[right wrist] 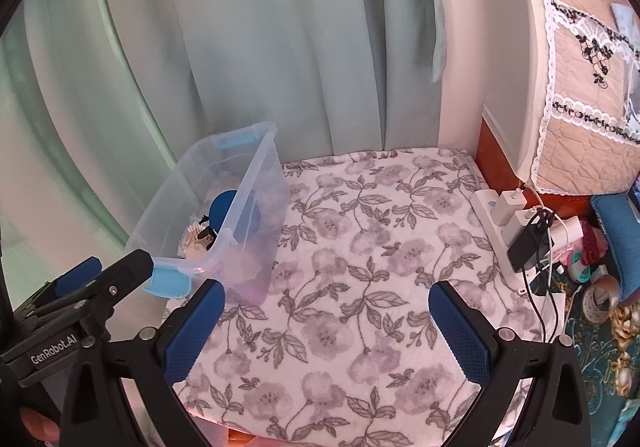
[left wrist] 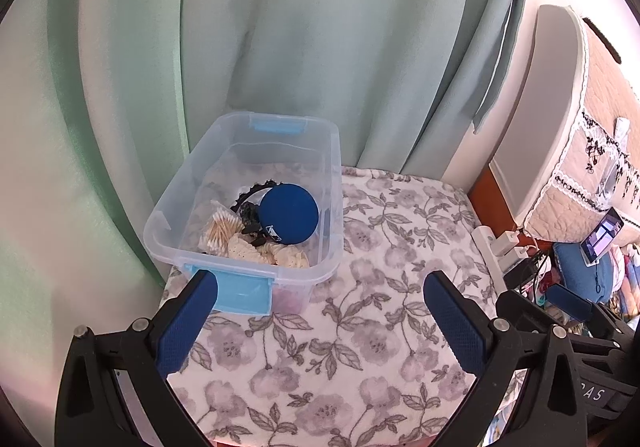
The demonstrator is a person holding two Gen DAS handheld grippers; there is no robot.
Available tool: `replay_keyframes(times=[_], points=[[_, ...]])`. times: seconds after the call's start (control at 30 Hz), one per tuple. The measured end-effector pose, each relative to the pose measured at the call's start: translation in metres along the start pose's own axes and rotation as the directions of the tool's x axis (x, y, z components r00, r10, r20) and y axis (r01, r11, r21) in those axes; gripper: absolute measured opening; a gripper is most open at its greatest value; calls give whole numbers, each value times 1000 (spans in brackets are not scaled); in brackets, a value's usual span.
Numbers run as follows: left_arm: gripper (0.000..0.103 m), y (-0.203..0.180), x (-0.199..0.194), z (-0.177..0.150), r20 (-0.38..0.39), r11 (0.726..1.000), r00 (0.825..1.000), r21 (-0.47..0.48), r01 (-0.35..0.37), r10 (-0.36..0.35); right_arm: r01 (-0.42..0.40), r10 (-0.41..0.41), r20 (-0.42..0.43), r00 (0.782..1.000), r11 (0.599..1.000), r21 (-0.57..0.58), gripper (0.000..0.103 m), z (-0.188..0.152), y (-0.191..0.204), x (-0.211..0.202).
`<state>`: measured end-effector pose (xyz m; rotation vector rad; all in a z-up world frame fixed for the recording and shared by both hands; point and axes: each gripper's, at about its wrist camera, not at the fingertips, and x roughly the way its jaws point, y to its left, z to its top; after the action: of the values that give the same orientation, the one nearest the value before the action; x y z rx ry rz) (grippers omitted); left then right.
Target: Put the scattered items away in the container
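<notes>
A clear plastic container [left wrist: 192,183] with light blue latches stands at the far left of the flowered cloth [left wrist: 360,327]. Inside it lie a round dark blue item [left wrist: 290,213], a pack of cotton swabs [left wrist: 222,231], cream lace pieces [left wrist: 272,253] and black hair accessories [left wrist: 250,209]. My left gripper [left wrist: 320,311] hovers open just in front of the container, nothing between its fingers. My right gripper [right wrist: 326,323] is open over bare cloth, to the right of the container [right wrist: 256,183]. The left gripper [right wrist: 92,287] also shows at the right wrist view's lower left.
Green curtains [left wrist: 300,47] hang right behind the container. A white power strip [right wrist: 500,231] with chargers and cables lies along the cloth's right edge. Beyond it are a quilted cover [right wrist: 580,107], a tape roll [right wrist: 600,297], a phone [left wrist: 602,239] and assorted clutter.
</notes>
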<state>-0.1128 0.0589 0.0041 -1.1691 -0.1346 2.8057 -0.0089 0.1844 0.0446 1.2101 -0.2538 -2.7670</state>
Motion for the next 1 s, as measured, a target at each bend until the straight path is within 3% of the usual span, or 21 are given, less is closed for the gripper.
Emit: replay_keyframes(times=[0.57, 1.0], points=[[103, 10, -6, -2, 40, 997, 997, 17, -70, 69, 40, -40, -2, 999, 999, -30, 103, 2, 8, -2], [103, 17, -10, 0, 69, 998, 996, 5, -63, 62, 67, -67, 10, 998, 997, -36, 103, 4, 21, -5]])
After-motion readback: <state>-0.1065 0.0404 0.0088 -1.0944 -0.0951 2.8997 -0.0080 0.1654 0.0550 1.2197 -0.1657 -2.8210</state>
